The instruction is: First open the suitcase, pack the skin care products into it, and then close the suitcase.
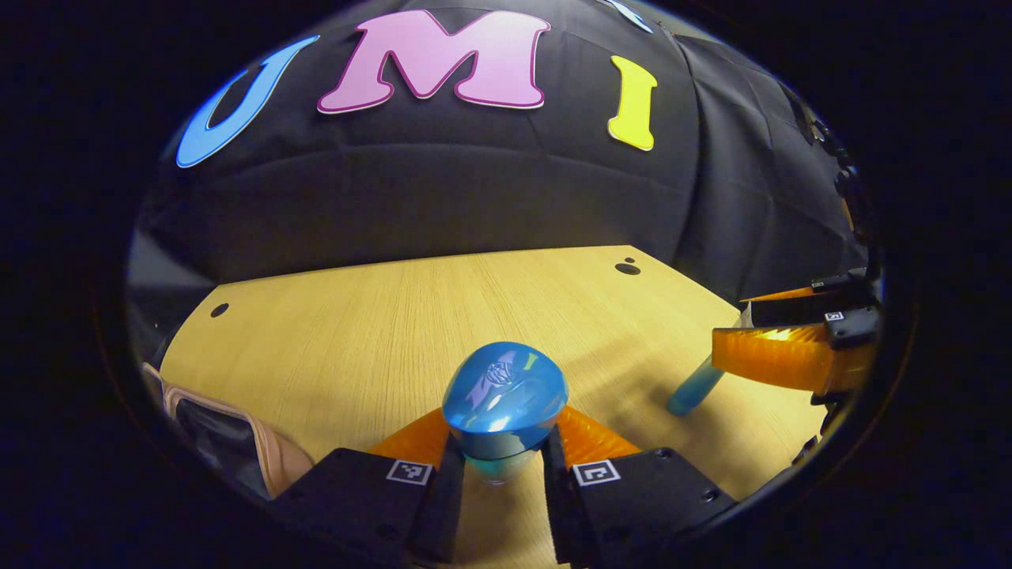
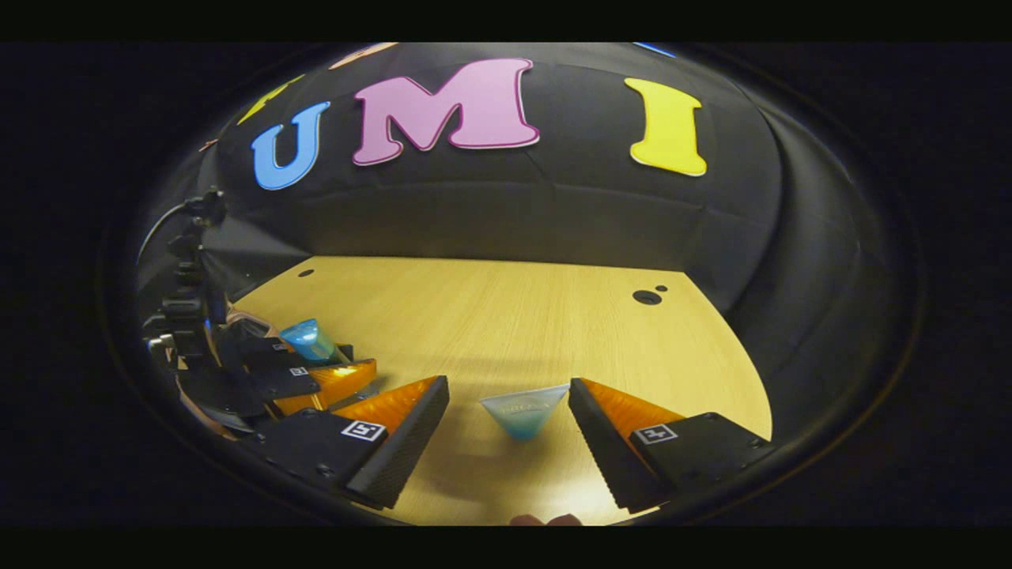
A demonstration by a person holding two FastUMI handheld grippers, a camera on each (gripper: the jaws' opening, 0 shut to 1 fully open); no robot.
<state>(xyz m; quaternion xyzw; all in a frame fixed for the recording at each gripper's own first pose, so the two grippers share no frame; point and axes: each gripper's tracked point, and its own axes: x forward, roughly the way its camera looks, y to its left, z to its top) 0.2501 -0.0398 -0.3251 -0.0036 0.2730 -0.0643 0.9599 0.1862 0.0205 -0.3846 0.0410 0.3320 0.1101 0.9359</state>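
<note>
A blue bottle [image 1: 504, 399], its cap emblem unreadable, is being clenched by the left gripper [image 1: 503, 466]; the released right gripper [image 2: 507, 431] is framing a tube [image 2: 524, 413] with blurred print.

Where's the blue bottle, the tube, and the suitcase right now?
Blue bottle [image 1: 504, 391]: left gripper view, on its shiny cap.
Tube [image 2: 523, 411]: right gripper view, on its flat crimped end.
Suitcase [image 1: 217, 435]: left gripper view, on its pink-edged corner.

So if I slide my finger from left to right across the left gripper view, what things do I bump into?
Pink suitcase at the left edge → shiny blue bottle pinched in the left tongs → pale blue tube → the right tongs around it, at the right edge. All over the wooden table.
</note>
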